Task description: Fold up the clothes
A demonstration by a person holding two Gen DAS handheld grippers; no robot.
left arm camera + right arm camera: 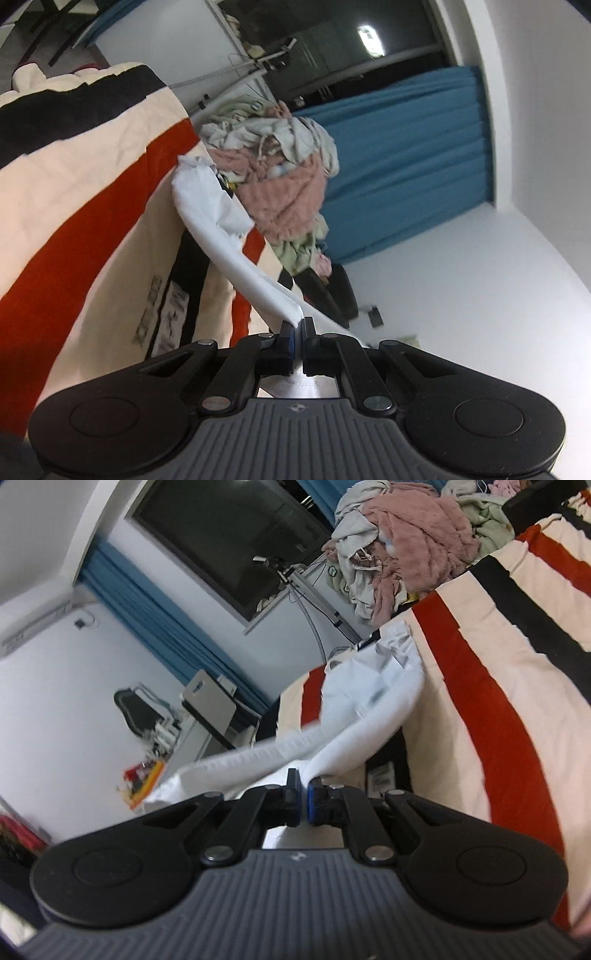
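Left gripper (297, 326) and right gripper (303, 792) clenched on white garment (369, 698) (edges only, ahead of tips). Risk: thin pinch slipping, cloth sagging onto striped cover (480, 686).

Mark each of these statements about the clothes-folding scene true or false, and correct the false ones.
1. The left tool is shut on a white garment. True.
2. The right tool is open and holds nothing. False: it pinches the white garment too.
3. The striped cover is blue and green. False: it is cream with red and black stripes.
4. A pile of clothes lies beyond the white garment. True.
5. The curtain is blue. True.
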